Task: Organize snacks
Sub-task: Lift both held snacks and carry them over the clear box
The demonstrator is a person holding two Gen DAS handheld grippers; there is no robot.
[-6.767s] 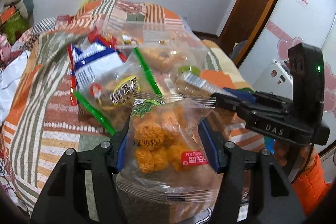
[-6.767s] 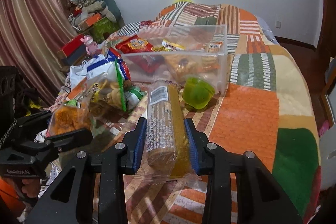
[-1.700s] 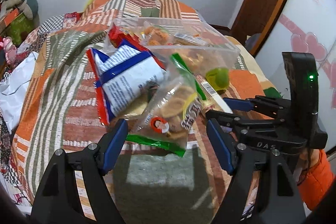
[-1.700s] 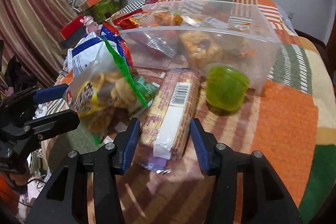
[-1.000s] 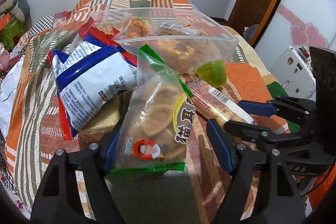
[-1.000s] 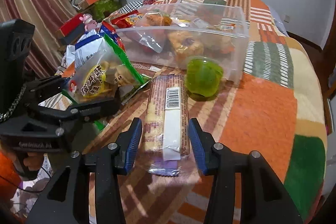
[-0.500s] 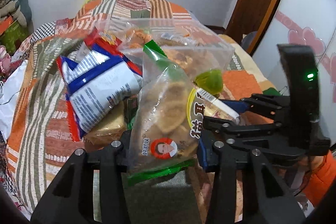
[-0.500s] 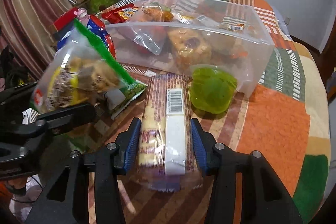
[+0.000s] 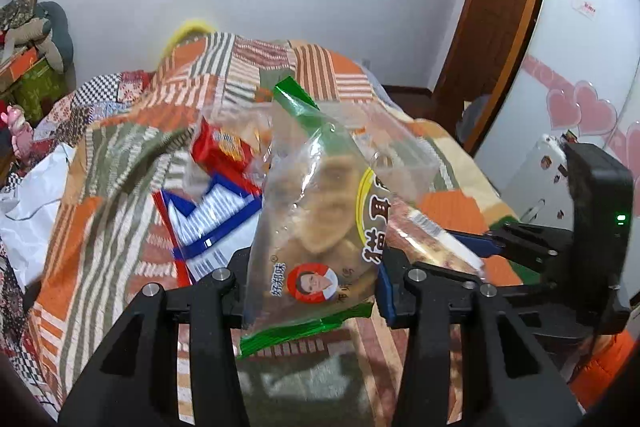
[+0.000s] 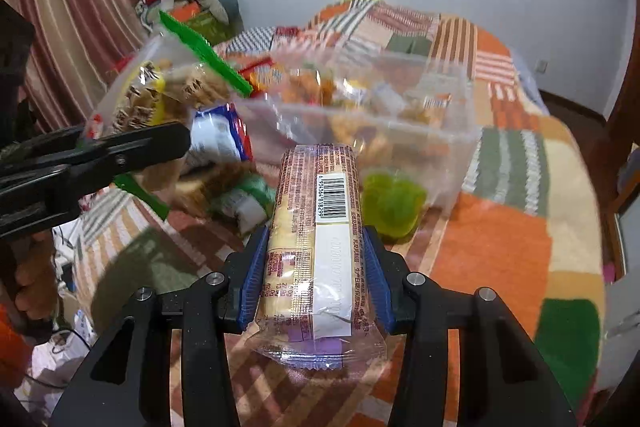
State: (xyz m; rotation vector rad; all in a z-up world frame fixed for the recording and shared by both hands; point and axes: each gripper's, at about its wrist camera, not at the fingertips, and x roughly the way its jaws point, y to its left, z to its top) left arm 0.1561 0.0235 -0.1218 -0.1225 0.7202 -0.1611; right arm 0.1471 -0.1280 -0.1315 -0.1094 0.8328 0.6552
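My left gripper [image 9: 312, 291] is shut on a clear green-edged bag of round biscuits [image 9: 316, 219] and holds it up above the bed; the bag also shows in the right wrist view [image 10: 160, 95]. My right gripper [image 10: 316, 267] is shut on a long cracker pack with a barcode [image 10: 316, 227], lifted off the quilt; it also shows in the left wrist view [image 9: 432, 231]. A clear plastic bin [image 10: 452, 143] with several snack packets stands ahead on the quilt.
A blue-and-white snack bag [image 9: 212, 215] and a red packet [image 9: 224, 147] lie left of the bin. A green jelly cup [image 10: 392, 203] sits against the bin's front. A patchwork quilt [image 10: 500, 247] covers the bed; curtain [image 10: 80, 7] and clutter at left.
Both grippers closed on their packs and lifted them: the left on the biscuit bag, the right on the cracker pack. Both views have tilted up toward the bin.
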